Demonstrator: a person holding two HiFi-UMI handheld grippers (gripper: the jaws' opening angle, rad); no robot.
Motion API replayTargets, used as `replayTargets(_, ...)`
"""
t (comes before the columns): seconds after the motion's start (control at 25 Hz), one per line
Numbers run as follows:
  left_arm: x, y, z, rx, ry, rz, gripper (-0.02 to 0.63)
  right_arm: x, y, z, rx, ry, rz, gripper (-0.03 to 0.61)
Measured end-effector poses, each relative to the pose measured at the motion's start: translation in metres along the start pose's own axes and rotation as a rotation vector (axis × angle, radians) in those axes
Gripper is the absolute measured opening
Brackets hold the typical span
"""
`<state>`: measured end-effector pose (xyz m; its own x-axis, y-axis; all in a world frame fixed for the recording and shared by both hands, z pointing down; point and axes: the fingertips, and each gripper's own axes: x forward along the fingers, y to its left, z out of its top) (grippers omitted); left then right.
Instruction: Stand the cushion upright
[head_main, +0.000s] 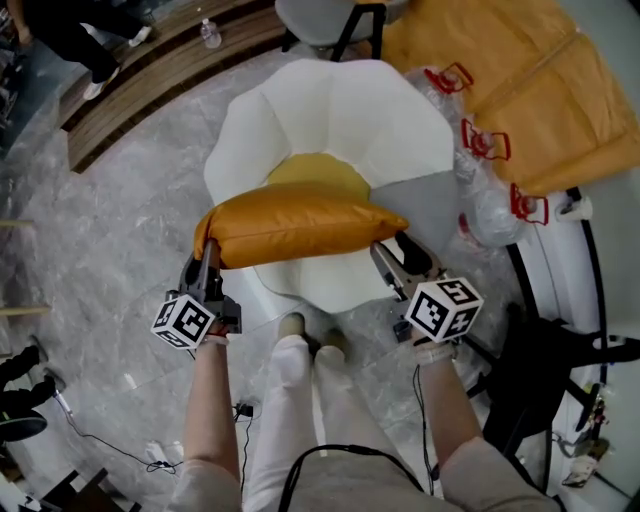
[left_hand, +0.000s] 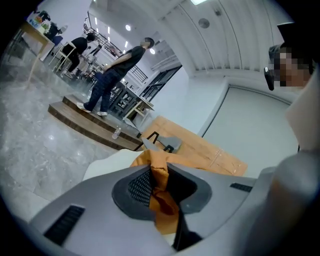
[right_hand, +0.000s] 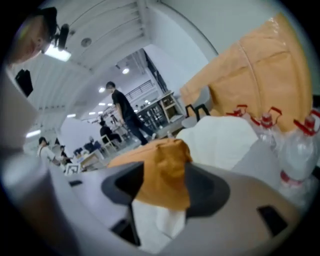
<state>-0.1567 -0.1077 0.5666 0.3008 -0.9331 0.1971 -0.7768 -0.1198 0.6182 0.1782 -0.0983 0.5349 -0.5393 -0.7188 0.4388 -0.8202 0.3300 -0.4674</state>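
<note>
Head view shows the orange cushion (head_main: 300, 222) across the near side of the white chair (head_main: 330, 110), its left corner pinched in the left hand-held gripper (head_main: 207, 258); the right hand-held gripper (head_main: 388, 258) stands wide around the right corner, not pressing. Unsupported there, it may sag or topple off the seat

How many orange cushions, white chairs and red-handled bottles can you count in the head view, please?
Orange cushion: 1
White chair: 1
Red-handled bottles: 3
Total: 5
</note>
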Motion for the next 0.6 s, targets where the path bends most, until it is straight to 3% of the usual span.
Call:
replayTargets(0.12,0.005,0.009,0.003,0.012,-0.008,0.051,0.077,-0.004,0.000,0.010,-0.106,-0.036,-0.055,0.259)
replayTargets(0.28,0.007,0.018,0.006,0.030,-0.009,0.053,0.077,0.016,-0.003,0.011,0.028,-0.062,0.016,0.262)
replayTargets(0.48,0.007,0.029,0.006,0.020,-0.024,0.051,0.077,0.037,0.005,0.013,0.006,-0.052,0.033,0.261)
replayTargets(0.6,0.011,0.034,0.010,0.007,-0.017,-0.003,0.077,0.044,0.019,0.010,-0.058,-0.041,0.029,0.173)
